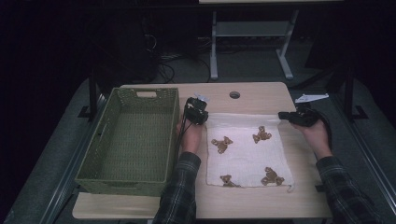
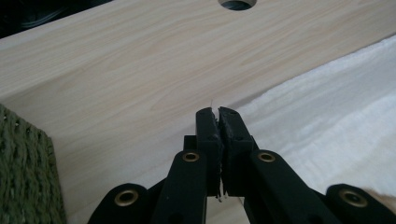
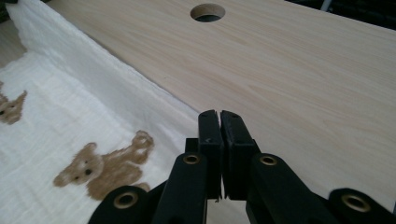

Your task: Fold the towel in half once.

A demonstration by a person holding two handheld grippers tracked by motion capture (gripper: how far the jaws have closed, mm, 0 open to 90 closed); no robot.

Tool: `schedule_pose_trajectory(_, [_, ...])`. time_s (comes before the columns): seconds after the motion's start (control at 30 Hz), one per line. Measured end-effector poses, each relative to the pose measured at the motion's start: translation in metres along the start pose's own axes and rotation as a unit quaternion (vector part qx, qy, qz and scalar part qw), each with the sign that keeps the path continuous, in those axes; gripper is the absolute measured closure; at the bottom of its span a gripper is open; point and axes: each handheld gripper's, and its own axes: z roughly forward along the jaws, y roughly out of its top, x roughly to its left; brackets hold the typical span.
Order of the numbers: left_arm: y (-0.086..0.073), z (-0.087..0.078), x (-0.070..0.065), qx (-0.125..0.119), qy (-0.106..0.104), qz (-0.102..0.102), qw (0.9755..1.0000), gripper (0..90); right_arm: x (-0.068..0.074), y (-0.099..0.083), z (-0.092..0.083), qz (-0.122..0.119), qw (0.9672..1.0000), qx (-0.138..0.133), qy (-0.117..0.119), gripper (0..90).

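Observation:
A white cloth printed with brown teddy bears lies spread on the wooden table. My left gripper is at the cloth's far left corner, my right gripper at its far right corner. The far edge between them stands slightly raised. In the left gripper view the jaws are pressed together, and the cloth's edge runs straight into them. In the right gripper view the jaws are likewise shut where the cloth reaches them. A thin white sliver shows between each pair of pads.
An empty green woven basket stands on the table's left side, right beside my left hand; its corner shows in the left gripper view. A round cable hole sits near the table's far edge. A white scrap lies at the far right.

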Motion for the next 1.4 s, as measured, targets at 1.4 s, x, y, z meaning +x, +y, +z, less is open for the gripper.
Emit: schedule_pose_trajectory(1.4, [-0.076, -0.081, -0.051, -0.034, -0.021, 0.009, 0.9992, 87.2, 0.078, -0.064, -0.069, -0.066, 0.9971, 0.036, 0.007, 87.0])
